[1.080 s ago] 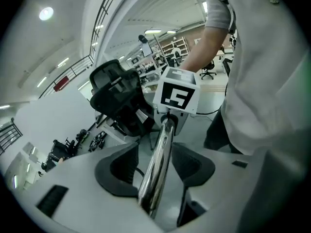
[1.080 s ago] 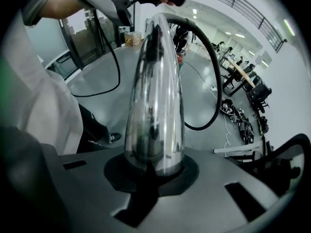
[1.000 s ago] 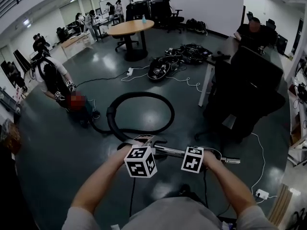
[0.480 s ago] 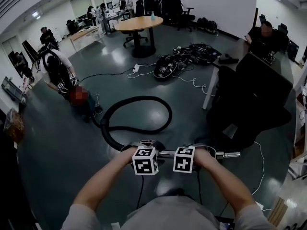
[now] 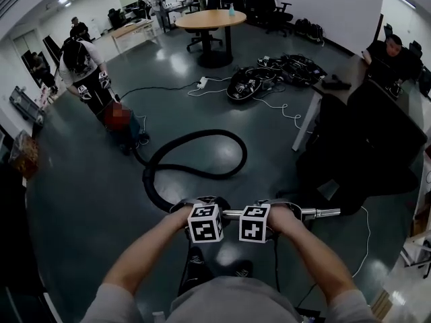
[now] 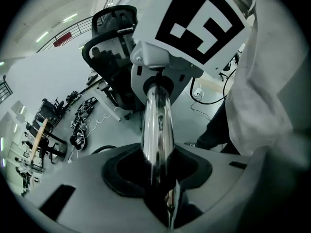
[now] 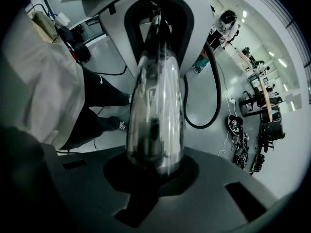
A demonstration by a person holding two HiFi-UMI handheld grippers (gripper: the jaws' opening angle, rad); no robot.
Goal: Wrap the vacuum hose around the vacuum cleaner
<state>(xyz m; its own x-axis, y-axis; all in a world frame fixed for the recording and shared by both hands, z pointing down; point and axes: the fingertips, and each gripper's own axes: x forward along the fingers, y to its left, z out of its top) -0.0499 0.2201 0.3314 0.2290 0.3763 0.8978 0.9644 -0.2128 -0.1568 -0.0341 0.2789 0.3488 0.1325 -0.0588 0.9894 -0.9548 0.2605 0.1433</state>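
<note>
Just closing left gripper (image 5: 202,205) onto chrome wand (image 5: 322,213), clamping same wand in right gripper (image 5: 272,211); could twist loose on slick metal under drag from looped hose (image 5: 147,184)

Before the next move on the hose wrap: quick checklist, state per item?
1. Right gripper clamped on the wand: ok.
2. Left gripper on the wand: ok. Its jaws have just been closing, and the tube sits between the pads.
3. Hose free of kinks: ok, it lies in one open loop on the floor.
4. Hose wrapped around the cleaner: not ok, not yet started.
5. Path clear: not ok, a bystander stands by the hose's far end.
6. Cleaner located: cannot tell, nothing at that far end reads clearly.
</note>
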